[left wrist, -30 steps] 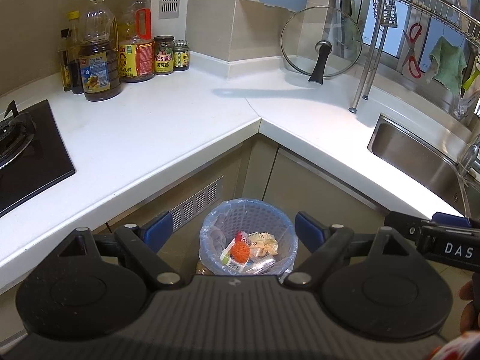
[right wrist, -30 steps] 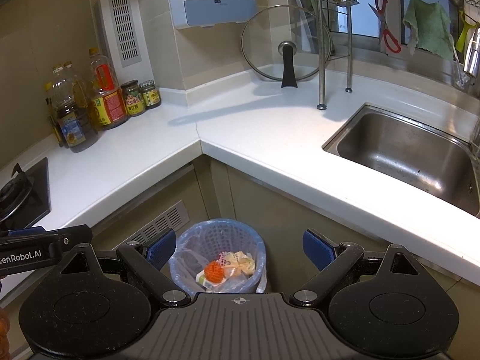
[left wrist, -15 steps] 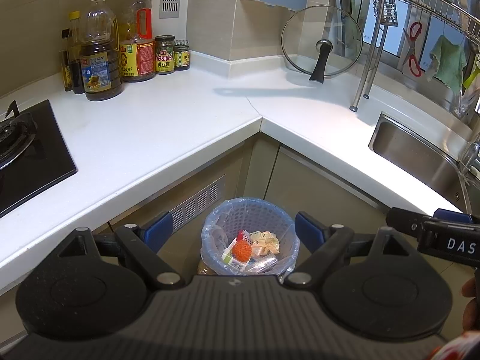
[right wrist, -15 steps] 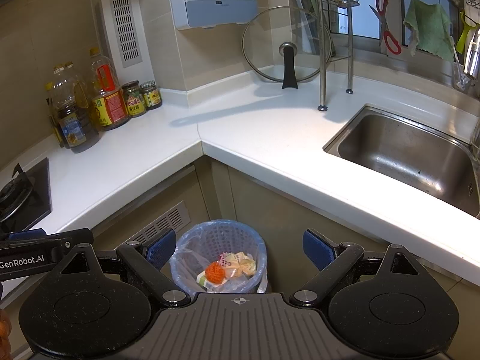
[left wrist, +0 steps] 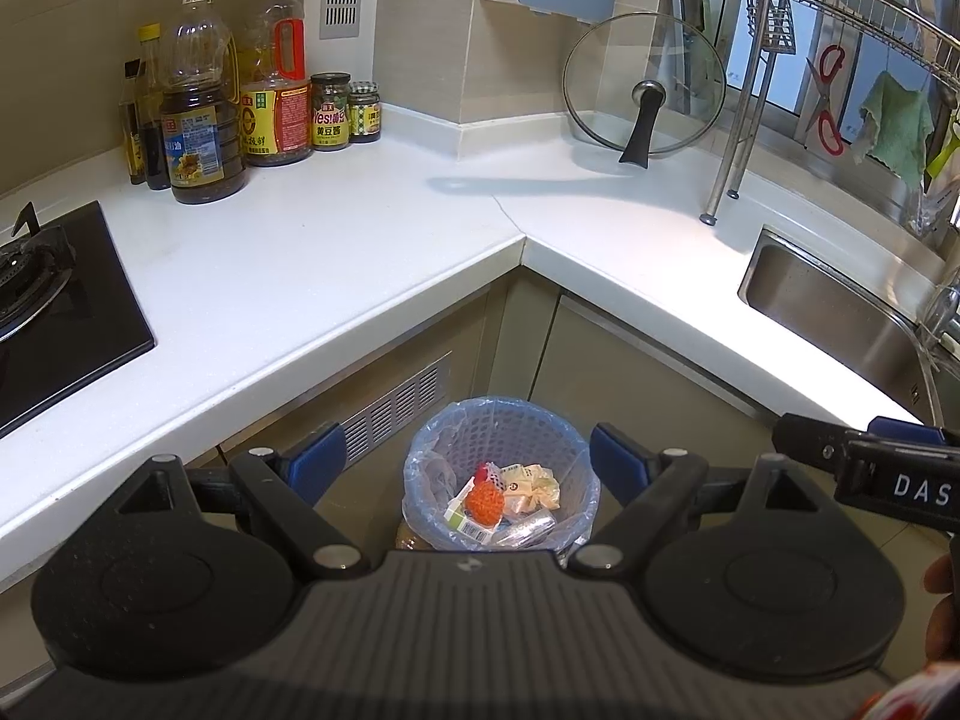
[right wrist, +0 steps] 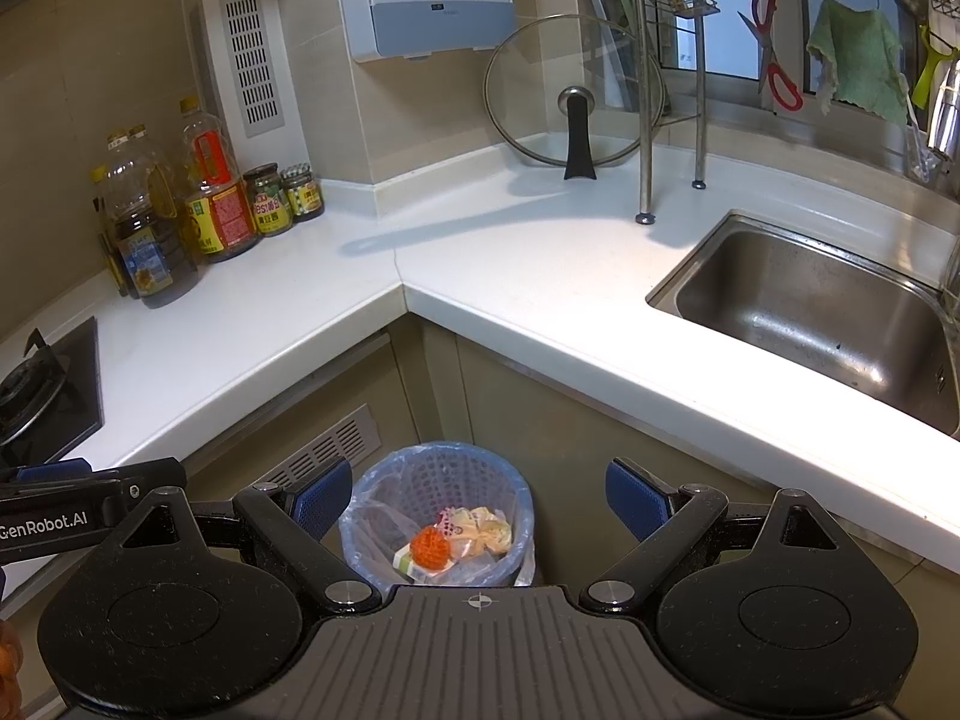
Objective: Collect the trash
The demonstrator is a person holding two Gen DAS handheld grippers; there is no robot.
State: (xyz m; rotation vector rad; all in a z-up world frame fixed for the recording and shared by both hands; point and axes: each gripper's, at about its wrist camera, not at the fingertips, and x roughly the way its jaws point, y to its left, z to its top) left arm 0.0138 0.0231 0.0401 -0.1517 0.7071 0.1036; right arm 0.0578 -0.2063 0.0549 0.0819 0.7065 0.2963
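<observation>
Both grippers hang side by side above the floor in front of the corner cabinet, each with its blue-padded fingers spread wide and nothing between them. The left gripper (left wrist: 468,465) frames the trash bin (left wrist: 501,420) between its pads, and the right gripper (right wrist: 479,495) does the same from a little further right, with the left one's black body visible at its left edge. The bin is a pale blue perforated basket lined with a clear bag, standing on the floor at the inner corner of the L-shaped white countertop (left wrist: 336,252). Inside it lies the collected trash: an orange mesh ball (left wrist: 485,499) on top of a small printed carton (left wrist: 468,525), with crumpled yellowish wrappers (left wrist: 531,483) just beside it and a silvery packet (left wrist: 528,525) toward the near side. On the counter, oil bottles (left wrist: 201,120) and jars stand against the wall on the left near the black gas hob (left wrist: 54,312), a glass pot lid (left wrist: 645,87) leans upright in the corner, and the steel sink (right wrist: 810,306) sits to the right under a dish rack
</observation>
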